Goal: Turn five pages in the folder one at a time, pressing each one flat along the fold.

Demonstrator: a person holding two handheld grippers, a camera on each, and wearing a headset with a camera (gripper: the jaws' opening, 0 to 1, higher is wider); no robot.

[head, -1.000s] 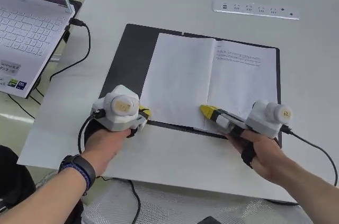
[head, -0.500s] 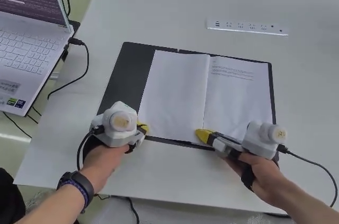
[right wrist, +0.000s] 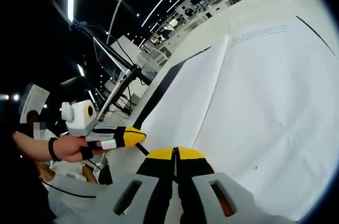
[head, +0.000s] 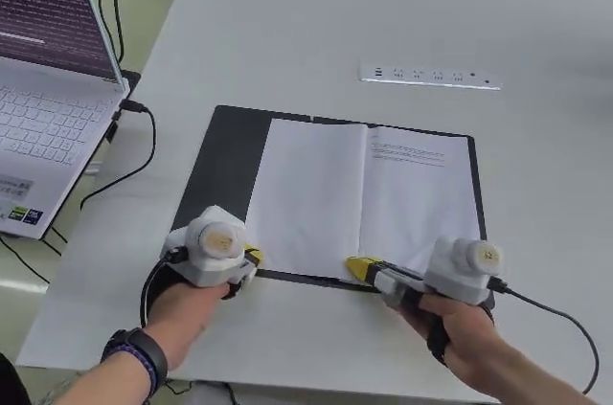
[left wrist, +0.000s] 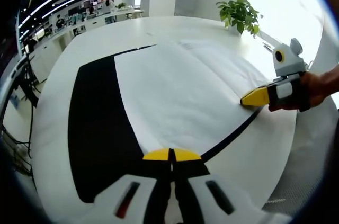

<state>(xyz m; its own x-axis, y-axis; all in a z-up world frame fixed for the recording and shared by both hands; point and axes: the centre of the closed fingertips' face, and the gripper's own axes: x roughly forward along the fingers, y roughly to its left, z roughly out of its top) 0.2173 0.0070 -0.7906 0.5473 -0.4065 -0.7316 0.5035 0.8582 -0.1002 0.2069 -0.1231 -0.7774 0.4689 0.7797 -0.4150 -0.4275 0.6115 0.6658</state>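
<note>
1. Folder point(head: 222, 161): open flat on surface point(head: 287, 32), just ahead of both tongs.
2. Left tongs point(head: 251, 257): closed, empty; at folder's near edge.
3. Right tongs point(head: 357, 268): closed, empty; tip at near edge beside fold point(head: 363, 194).
4. Right page point(head: 421, 199): likely thin, light, limp, easily creased; pinch a single sheet at its free near corner, right of right tongs.

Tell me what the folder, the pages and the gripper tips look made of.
Folder: matte black with no sheen, lying flat; probably plastic or coated card. Pages: plain white matte paper, with a few printed lines at the top of the right one. Left gripper and right gripper: smooth yellow tips, likely hard plastic or rubber; the white bodies look like moulded plastic.
</note>
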